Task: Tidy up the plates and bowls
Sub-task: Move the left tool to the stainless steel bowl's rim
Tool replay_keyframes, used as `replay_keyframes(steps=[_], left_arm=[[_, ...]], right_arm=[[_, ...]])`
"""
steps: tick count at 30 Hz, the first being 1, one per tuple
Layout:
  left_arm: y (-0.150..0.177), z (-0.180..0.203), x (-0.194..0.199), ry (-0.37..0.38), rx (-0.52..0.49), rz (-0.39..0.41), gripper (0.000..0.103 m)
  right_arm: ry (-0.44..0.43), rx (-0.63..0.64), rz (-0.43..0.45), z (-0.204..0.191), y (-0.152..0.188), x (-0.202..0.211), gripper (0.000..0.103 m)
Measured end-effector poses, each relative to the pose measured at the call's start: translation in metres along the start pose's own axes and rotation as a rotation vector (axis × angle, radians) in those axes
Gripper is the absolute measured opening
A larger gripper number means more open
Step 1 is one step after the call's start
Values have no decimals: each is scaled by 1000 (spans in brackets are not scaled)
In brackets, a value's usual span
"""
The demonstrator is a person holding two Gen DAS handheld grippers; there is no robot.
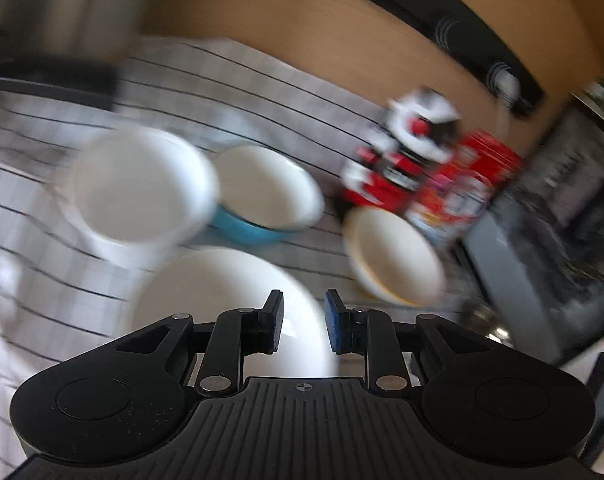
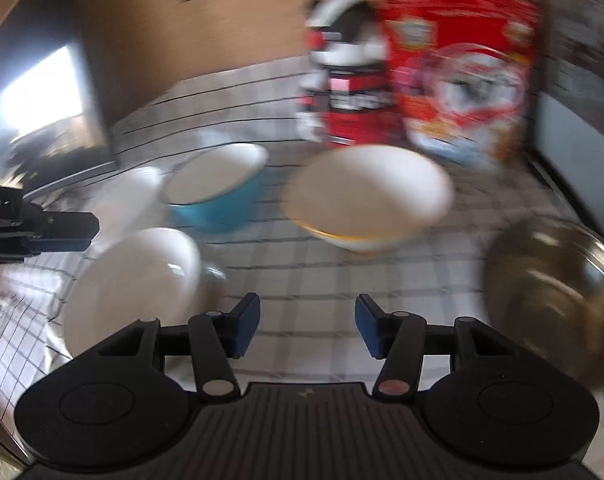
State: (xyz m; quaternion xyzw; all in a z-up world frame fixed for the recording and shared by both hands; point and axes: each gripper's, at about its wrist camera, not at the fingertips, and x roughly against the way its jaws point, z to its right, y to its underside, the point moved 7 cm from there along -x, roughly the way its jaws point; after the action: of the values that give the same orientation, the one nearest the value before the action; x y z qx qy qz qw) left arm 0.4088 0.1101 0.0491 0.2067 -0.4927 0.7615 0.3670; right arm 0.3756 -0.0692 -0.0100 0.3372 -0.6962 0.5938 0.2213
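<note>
Both grippers point down at the checked cloth. The left gripper is open a little, holding nothing, over a white plate. The right gripper is open wider and empty. A blue bowl sits beside a white bowl.

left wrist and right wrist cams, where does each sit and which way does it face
Left wrist: on the left gripper, angled down at a white plate; jaws open, empty.
Right wrist: on the right gripper, angled down at checked cloth; jaws open, empty; left gripper's tip at left.
Shared: blue bowl, red box.
</note>
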Motion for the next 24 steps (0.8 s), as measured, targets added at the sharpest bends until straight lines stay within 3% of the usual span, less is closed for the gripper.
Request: replay_keyframes(steps=[4, 9, 11, 16, 21, 24], left_arm=[[31, 50, -33, 94, -25, -119, 24], [73, 92, -65, 95, -38, -248, 24], [91, 99, -73, 98, -41, -305, 24], [118, 89, -75, 63, -24, -381, 24], [118, 76, -67, 45, 33, -369, 24], [108, 81, -74, 95, 109, -346, 24]], right_arm=[[116, -106, 24, 63, 17, 31, 53], [334, -271, 84, 142, 38, 64, 53], [376, -362, 98, 168, 45, 67, 53], [328, -494, 50, 203, 53, 41, 53], [182, -564, 13, 199, 50, 18, 55], [185, -555, 9, 190, 54, 20, 55]])
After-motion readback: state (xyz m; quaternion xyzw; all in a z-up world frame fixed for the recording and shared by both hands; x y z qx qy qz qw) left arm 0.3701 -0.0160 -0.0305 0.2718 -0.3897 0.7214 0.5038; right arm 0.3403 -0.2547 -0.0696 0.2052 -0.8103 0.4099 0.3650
